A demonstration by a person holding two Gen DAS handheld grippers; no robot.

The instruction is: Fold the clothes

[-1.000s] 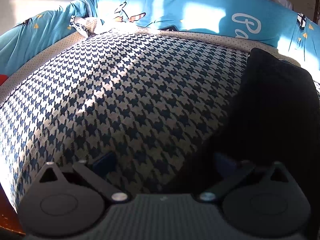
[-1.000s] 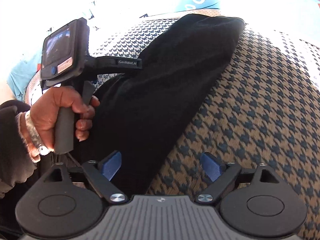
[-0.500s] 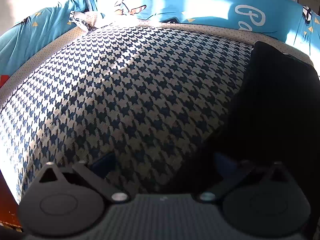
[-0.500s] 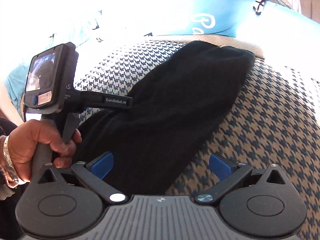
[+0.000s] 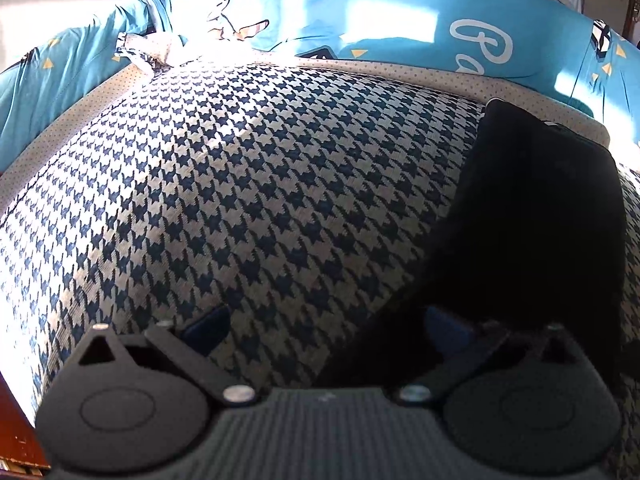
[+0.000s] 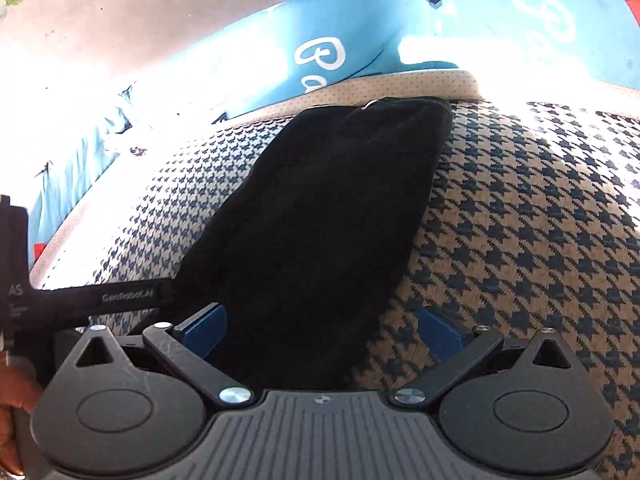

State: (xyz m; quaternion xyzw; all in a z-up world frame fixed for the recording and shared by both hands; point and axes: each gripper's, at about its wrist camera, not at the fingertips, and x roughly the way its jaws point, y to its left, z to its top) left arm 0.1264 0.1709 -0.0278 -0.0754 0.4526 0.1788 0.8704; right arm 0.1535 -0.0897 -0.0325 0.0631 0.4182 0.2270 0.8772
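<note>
A black garment [image 6: 328,208] lies as a long folded strip on the houndstooth cover [image 6: 520,240]. My right gripper [image 6: 322,330] hovers over its near end with the jaws wide open. The blue pads [image 6: 204,330] stand apart from the cloth and grip nothing. In the left wrist view the same black garment [image 5: 540,220] fills the right side. My left gripper [image 5: 326,326] is open just above the garment's left edge, one pad over the houndstooth cover [image 5: 240,200] and one over the black cloth. The left gripper's body [image 6: 132,296] shows at the right wrist view's left edge.
A blue printed sheet [image 5: 400,20] rises behind the cover, and a dotted beige band [image 5: 440,80] runs along its foot. A crumpled light cloth [image 5: 160,52] lies at the back left. A hand [image 6: 12,412] holds the left gripper's handle.
The right gripper's jaws have spread wider and it has shifted to the right, so the left gripper and hand slid to that view's left edge. The left gripper has hardly moved.
</note>
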